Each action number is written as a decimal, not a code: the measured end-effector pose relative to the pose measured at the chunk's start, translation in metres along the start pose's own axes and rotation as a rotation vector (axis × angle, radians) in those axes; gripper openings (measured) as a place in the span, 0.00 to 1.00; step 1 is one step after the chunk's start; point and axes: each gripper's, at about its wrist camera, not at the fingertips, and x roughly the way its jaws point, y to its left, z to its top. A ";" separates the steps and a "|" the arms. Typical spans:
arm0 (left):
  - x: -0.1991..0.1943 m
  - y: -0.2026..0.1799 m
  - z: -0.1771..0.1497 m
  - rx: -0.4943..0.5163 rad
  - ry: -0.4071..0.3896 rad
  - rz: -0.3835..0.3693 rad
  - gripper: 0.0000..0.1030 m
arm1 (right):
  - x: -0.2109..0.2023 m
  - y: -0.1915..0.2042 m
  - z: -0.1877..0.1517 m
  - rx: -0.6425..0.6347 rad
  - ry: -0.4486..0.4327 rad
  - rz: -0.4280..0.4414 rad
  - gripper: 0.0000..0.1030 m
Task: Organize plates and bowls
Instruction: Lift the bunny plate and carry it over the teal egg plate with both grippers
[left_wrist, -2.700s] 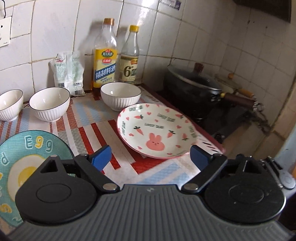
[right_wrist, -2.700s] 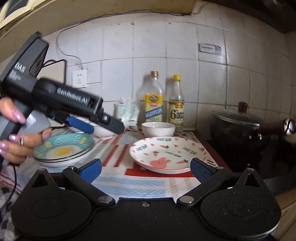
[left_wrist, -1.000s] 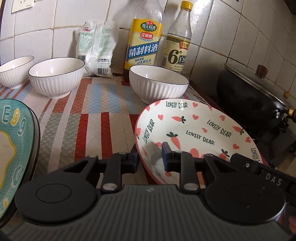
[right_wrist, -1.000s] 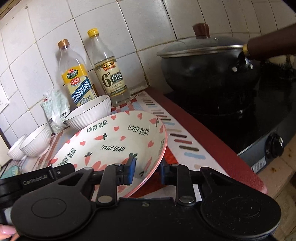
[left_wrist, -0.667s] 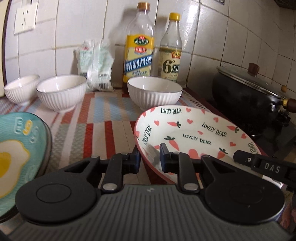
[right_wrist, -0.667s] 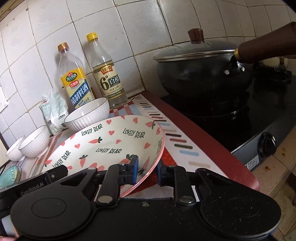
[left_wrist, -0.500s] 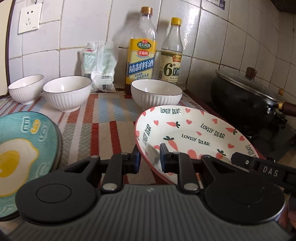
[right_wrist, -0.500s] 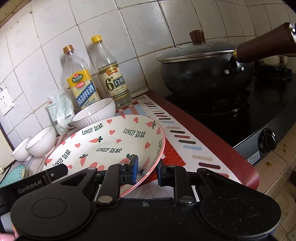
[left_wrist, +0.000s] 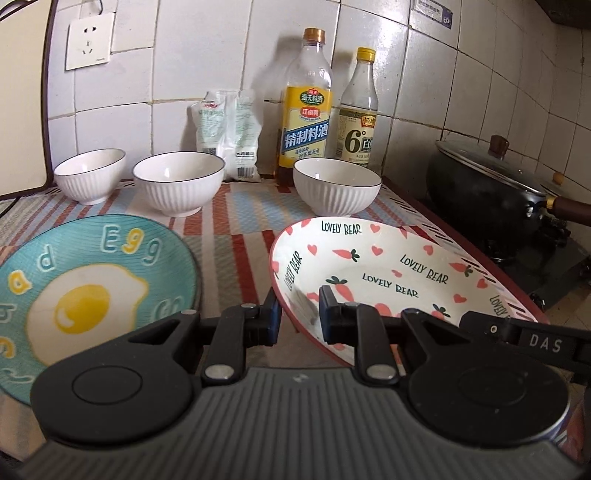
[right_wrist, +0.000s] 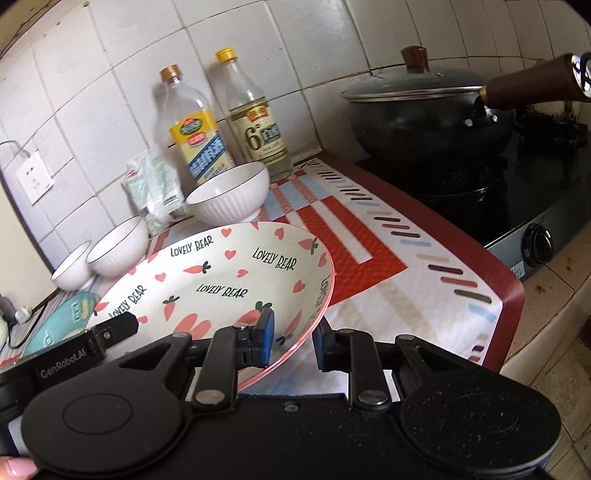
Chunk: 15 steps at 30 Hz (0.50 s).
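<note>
Right now I have both grippers clamped on the same dish, each pointing forward and somewhat downward over the counter. My left gripper (left_wrist: 298, 314) pinches the near left rim of the carrot plate (left_wrist: 388, 273), one pad outside the rim and one inside the well. My right gripper (right_wrist: 291, 336) grips the near right rim of that plate, its blue-padded finger (right_wrist: 266, 334) lying inside the dish and the other finger below the pink edge. In the left wrist view I can see the body of the right gripper reaching in from the right, and in the right wrist view the left gripper's body comes in from the left, with a fingertip of the person's hand (right_wrist: 14, 469) at the bottom corner.

The plate is white with a pink rim, printed with hearts, carrots and the words "LOVELY BEAR". It sits tilted between the two grippers, above the striped mat (left_wrist: 236, 236), just in front of the nearest white bowl (left_wrist: 337, 190). To its left lies the teal egg plate (left_wrist: 92, 280), flat on the mat. Two more white ribbed bowls (left_wrist: 179, 181) stand behind that, near the tiled wall.
</note>
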 end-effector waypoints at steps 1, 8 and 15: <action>-0.003 0.002 0.000 0.001 0.002 -0.001 0.19 | -0.003 0.003 -0.001 -0.007 0.000 0.001 0.26; -0.027 0.008 0.000 0.008 -0.002 0.001 0.19 | -0.024 0.019 -0.006 0.012 0.015 0.017 0.26; -0.049 0.016 0.000 0.022 -0.026 0.007 0.19 | -0.042 0.035 -0.008 -0.018 0.012 0.041 0.26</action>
